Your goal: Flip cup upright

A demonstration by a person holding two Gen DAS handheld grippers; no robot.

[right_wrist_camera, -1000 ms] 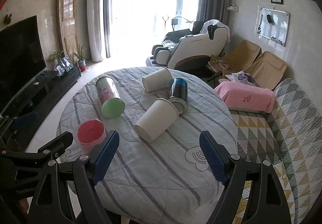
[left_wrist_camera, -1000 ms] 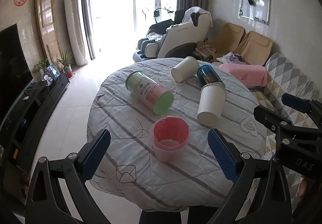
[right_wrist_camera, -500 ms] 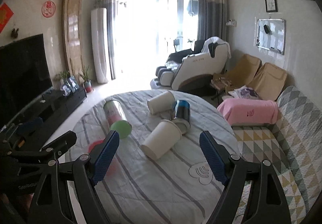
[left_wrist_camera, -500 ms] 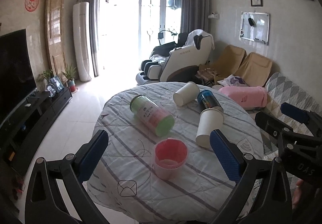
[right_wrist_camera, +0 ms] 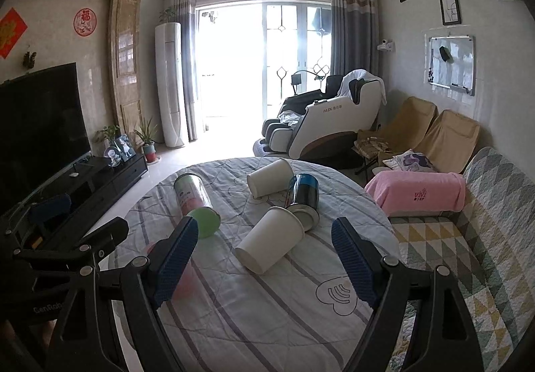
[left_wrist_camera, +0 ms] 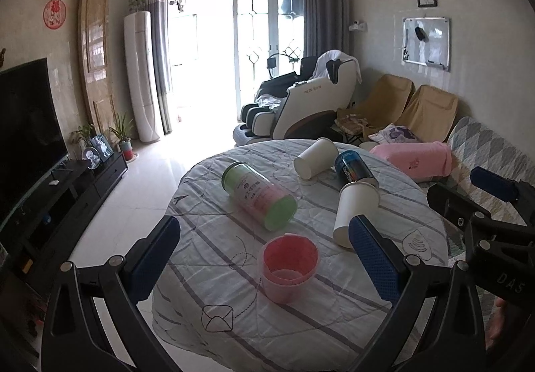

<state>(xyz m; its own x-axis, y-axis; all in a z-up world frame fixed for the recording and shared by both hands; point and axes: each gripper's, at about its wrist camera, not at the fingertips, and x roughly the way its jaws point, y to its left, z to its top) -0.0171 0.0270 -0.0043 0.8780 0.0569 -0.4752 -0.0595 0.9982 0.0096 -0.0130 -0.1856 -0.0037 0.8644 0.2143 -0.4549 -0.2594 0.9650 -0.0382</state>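
From the left wrist, the left gripper (left_wrist_camera: 264, 258) hangs above the near edge of the round table (left_wrist_camera: 334, 332) with its jaws spread wide and nothing between them. The pink cup (left_wrist_camera: 289, 263) stands upright near that edge, mouth up, so it needs no work. Beyond it toward the middle lie a green-lidded jar (left_wrist_camera: 259, 194) on its side, a near paper cup (left_wrist_camera: 356, 213) on its side with its mouth toward the table's near right edge, a blue can (left_wrist_camera: 356, 168) touching that cup's base, and a far paper cup (left_wrist_camera: 316, 158) by the far edge. The right gripper (left_wrist_camera: 485, 204) shows at the right, off the table's right edge

From the right wrist, the right gripper (right_wrist_camera: 264, 258) is likewise fully open and holds nothing; the near paper cup (right_wrist_camera: 271, 243) lies roughly between its fingers in the view but still ahead of them, untouched. The blue can (right_wrist_camera: 304, 199) rests against its base

My judgement: the step in hand is the approach to the near paper cup, and the right tool is better placed. Close across the wall at mid-length, gently, since thin paper will crush; lift clear of the can before rotating, then set the base flat on the cloth, which may wrinkle and tip it
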